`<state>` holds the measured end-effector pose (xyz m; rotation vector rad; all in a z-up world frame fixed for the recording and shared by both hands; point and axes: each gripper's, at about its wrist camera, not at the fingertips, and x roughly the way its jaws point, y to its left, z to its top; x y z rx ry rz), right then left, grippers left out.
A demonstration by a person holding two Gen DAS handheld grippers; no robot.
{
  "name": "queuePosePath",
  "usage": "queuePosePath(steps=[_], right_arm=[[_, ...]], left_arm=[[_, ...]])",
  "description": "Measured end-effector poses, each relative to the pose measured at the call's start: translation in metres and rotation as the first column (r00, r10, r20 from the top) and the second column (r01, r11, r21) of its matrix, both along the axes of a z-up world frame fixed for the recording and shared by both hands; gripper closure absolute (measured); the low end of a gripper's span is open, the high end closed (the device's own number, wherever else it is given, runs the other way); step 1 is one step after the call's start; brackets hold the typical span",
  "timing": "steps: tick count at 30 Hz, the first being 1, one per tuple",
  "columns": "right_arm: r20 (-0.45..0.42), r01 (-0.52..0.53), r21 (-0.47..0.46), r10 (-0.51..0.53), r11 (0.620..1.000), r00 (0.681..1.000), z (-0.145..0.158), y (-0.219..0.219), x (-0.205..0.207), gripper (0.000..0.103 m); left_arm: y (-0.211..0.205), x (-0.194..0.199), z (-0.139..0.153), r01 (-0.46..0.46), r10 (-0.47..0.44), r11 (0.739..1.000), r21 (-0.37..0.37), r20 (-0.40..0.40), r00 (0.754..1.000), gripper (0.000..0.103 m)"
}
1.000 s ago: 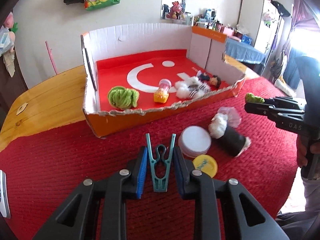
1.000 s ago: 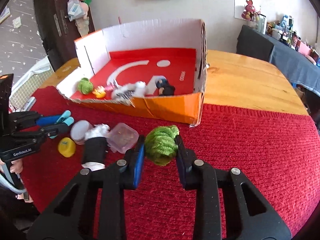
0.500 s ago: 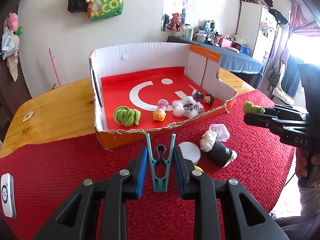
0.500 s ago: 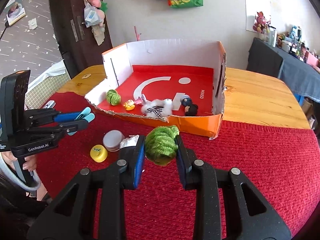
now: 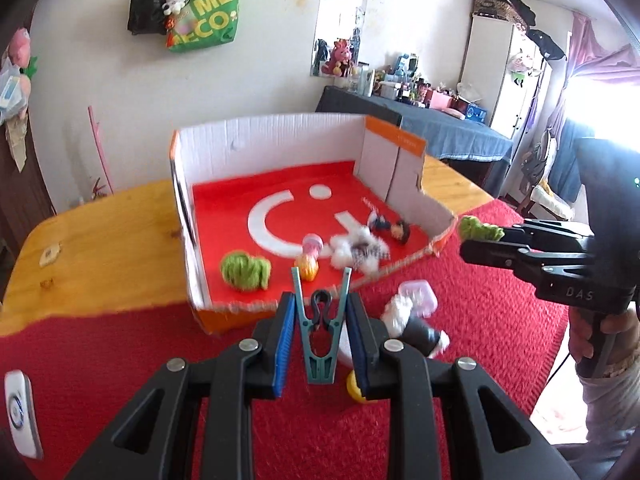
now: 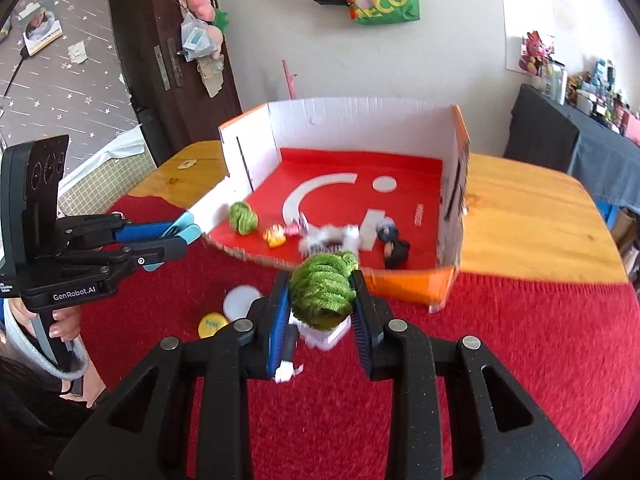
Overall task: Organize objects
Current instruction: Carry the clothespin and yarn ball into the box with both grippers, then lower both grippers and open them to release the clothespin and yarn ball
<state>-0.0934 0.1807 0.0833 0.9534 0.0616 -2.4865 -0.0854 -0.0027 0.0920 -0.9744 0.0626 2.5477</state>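
The left gripper [image 5: 321, 338] pinches a teal clothespin [image 5: 321, 334]; the right gripper [image 6: 320, 316] squeezes a green yarn ball [image 6: 323, 291]. The cardboard box [image 5: 276, 142] lies at 12 o'clock: best carry both over its torn rim, then release low. Readable: "GenRobot.AI", "DAS", "MEG… ECO" on the green bag [image 5: 204, 12].

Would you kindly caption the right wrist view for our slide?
Right gripper clamps a green yarn ball above the red cloth, facing the open cardboard box.
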Motion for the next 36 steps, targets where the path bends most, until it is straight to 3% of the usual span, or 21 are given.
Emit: queuePosePath(steps=[8,19,29,36], right_arm=[[0.054,-0.041,0.021,0.04,0.999,0.998,0.01,-0.013,-0.06,0.076],[0.208,-0.111,0.184,0.072,0.977,0.975,-0.023,-0.05,-0.144,0.076],[0.333,-0.177,0.257,0.084,0.95,0.939,-0.051,-0.064,-0.176,0.076],[0.358,-0.187,0.284,0.077,0.94,0.93,-0.061,-0.062,-0.179,0.076]], left_arm=[[0.006,-0.052,0.009,0.004,-0.004,1.0,-0.012,0.028,1.0,0.077],[0.02,-0.133,-0.02,0.029,-0.017,0.997,-0.069,0.177,0.984,0.077],[0.016,-0.163,-0.045,0.033,-0.01,0.996,-0.081,0.269,0.963,0.077],[0.016,-0.169,-0.056,0.044,-0.018,0.996,-0.073,0.315,0.949,0.077]])
